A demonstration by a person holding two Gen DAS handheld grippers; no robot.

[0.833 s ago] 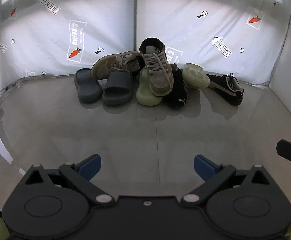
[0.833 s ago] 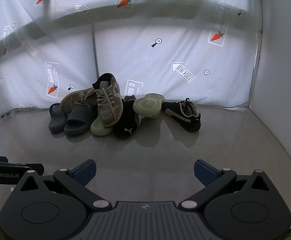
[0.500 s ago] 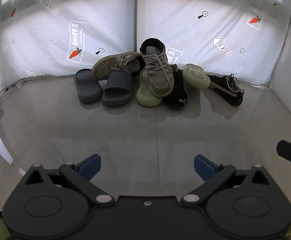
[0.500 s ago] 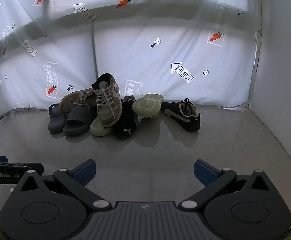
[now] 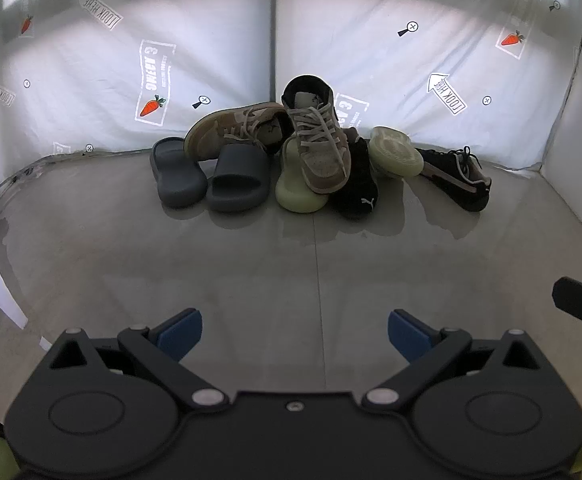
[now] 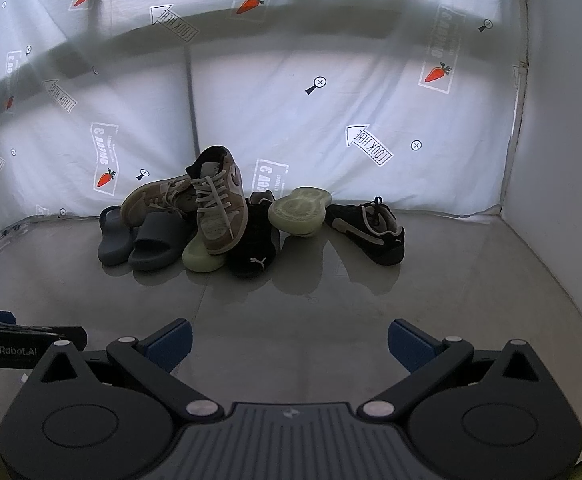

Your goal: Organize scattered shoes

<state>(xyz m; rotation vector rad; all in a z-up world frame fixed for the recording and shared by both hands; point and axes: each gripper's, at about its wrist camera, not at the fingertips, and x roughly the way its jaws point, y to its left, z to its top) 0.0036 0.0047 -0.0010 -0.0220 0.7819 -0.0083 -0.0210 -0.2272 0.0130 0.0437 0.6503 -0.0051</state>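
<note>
The shoes are lying in a pile point(image 5: 291, 160) on the floor point(image 5: 291, 264) by the back sheet. Both the left gripper point(image 5: 295, 330) and the right gripper point(image 6: 289, 338) are hanging released, well apart from it. Pulling a lower slipper point(image 5: 237, 180) is risking toppling the tan sneaker point(image 5: 319, 144) leaning on top.

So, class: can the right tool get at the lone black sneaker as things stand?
Probably yes. The black sneaker lies apart on the pile's right, nothing on it, bare floor before it, and the right tool is open and empty.

Shoe pile point(image 5: 315, 160) against sheet, left gripper point(image 5: 295, 330) jaws wide (nothing held)
</note>
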